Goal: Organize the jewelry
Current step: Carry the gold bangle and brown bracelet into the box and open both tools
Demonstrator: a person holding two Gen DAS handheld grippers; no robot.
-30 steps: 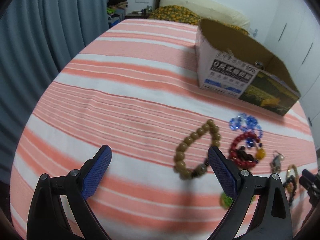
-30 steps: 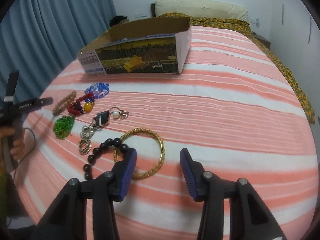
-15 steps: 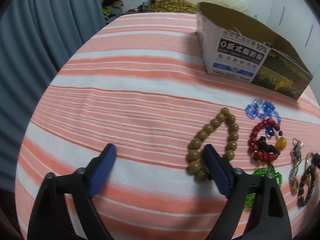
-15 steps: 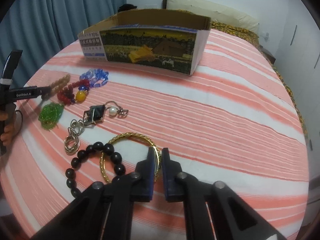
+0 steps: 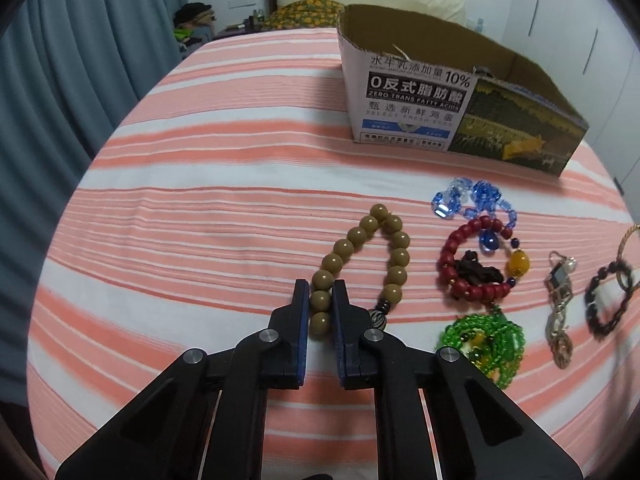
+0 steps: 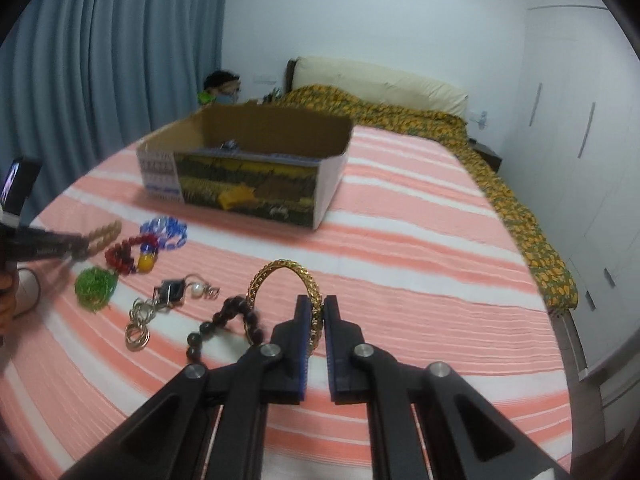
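Observation:
Jewelry lies in a row on the striped bedspread. My left gripper [image 5: 321, 286] is shut on the olive-brown bead bracelet [image 5: 362, 236], which still rests on the bed. My right gripper [image 6: 316, 304] is shut on the gold bangle [image 6: 282, 270] and holds it upright, lifted off the bed. On the bed lie a red bead bracelet [image 5: 466, 266], a blue crystal bracelet [image 5: 474, 200], a green bead piece [image 5: 484, 338], a silver keychain with a pearl [image 5: 560, 300] and a black bead bracelet [image 5: 606, 300]. The open cardboard box [image 5: 460, 112] stands behind them.
The box also shows in the right wrist view [image 6: 248, 168], with a small item inside. A pillow and a yellow patterned quilt [image 6: 420, 120] lie at the head of the bed. Blue curtains [image 6: 100, 80] hang on the left, white wardrobes [image 6: 580, 140] on the right.
My left gripper moved in and shut on the olive-brown bracelet. My right gripper, shut on the gold bangle, lifted it off the bed and stood it upright.

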